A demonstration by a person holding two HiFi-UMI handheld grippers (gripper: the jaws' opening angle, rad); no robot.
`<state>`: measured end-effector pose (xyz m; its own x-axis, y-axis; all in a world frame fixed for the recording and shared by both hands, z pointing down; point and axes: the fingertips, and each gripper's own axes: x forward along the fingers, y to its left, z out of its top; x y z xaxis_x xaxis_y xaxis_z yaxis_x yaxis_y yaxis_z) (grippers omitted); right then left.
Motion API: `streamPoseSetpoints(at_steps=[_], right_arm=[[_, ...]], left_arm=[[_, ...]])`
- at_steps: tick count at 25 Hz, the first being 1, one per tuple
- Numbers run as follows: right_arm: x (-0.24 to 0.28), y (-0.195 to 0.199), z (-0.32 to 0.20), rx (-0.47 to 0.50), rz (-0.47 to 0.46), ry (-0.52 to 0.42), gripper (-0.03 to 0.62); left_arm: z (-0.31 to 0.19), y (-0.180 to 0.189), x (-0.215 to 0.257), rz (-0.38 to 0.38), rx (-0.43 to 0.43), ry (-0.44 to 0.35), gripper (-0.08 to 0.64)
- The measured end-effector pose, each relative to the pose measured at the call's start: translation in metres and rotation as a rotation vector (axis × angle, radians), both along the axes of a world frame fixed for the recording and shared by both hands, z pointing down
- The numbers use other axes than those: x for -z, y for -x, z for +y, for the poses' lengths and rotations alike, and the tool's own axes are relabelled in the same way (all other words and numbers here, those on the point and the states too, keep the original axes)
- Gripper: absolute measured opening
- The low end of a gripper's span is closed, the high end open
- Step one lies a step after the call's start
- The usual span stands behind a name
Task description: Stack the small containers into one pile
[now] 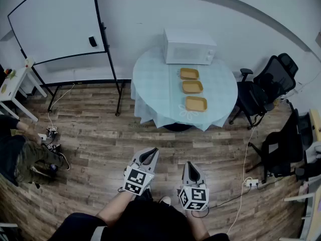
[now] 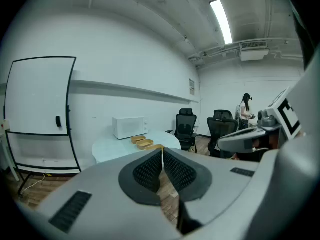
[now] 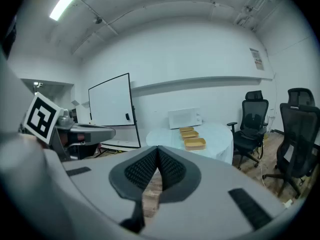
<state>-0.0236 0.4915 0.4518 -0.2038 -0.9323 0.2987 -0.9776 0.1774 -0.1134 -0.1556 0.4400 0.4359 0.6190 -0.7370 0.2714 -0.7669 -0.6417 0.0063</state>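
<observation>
A: Where are the containers?
B: Three small containers [image 1: 192, 87] lie in a row, unstacked, on the round table [image 1: 155, 89], in front of a microwave [image 1: 189, 46].
A: And the claws?
B: Over the wooden floor [image 1: 90, 134], well apart from the table, the left gripper [image 1: 152, 151] and right gripper [image 1: 189, 164] each have jaws pressed together, holding nothing.

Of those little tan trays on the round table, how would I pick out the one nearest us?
Find the round table with the pale cloth and a white microwave at its far side. A row of tan containers runs from it toward the front; the nearest container ends that row, closest to the table's front edge and farthest from the microwave.
</observation>
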Motion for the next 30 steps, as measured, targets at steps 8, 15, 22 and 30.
streamPoseSetpoints(at_steps=[8,15,22,30], right_arm=[[0.006,-0.006,-0.004,-0.025,-0.014,-0.034,0.026],[0.007,-0.004,-0.015,-0.038,-0.005,-0.04,0.026],[0.008,0.006,-0.037,-0.049,-0.028,-0.038,0.026],[0.006,0.022,-0.053,-0.055,-0.014,-0.033,0.026]], left_arm=[[-0.001,-0.003,-0.004,0.002,-0.01,0.012,0.021],[-0.015,-0.002,-0.006,0.01,-0.028,0.013,0.021],[-0.036,0.011,-0.007,0.009,-0.05,0.008,0.021],[-0.059,0.021,-0.016,-0.019,-0.098,0.002,0.021]])
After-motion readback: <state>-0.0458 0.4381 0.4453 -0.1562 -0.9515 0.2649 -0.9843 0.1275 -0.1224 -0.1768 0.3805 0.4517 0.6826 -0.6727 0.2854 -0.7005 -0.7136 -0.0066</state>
